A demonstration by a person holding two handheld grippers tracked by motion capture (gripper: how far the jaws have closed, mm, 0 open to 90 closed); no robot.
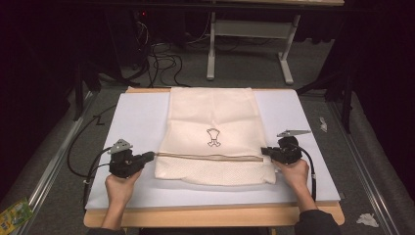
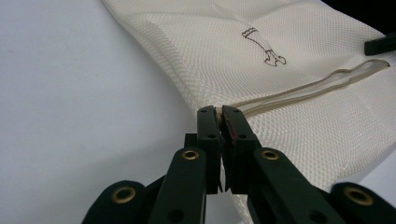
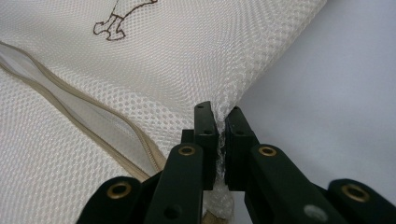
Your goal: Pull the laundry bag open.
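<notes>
I have the mesh bag (image 1: 213, 132) lying flat on the white sheet (image 1: 137, 122) that covers the table, its far end hanging toward the table's back edge and its near end folded over toward me. Taking the zipper (image 1: 210, 156) as my landmark: it runs across the bag just above that fold, and each gripper sits at one end of it.

My left gripper (image 1: 151, 156) is clamped down on the bag's edge right at the zipper's left end; in the left gripper view the jaws stand nearly together with a thin bit of fabric (image 2: 219, 116) between them. My right gripper (image 1: 264, 151) is pinched the same way on the mesh edge (image 3: 220, 135) at the zipper's right end, the netting bunched between the closed jaws.

I judge the reason for holding both ends at this line is to keep the bag taut across its width, so the fold stays straight along the zipper and the fabric doesn't sag in the middle. The small printed figure (image 1: 213, 137) sits just beyond the zipper, centred, which suggests the bag is squared to the sheet.
</notes>
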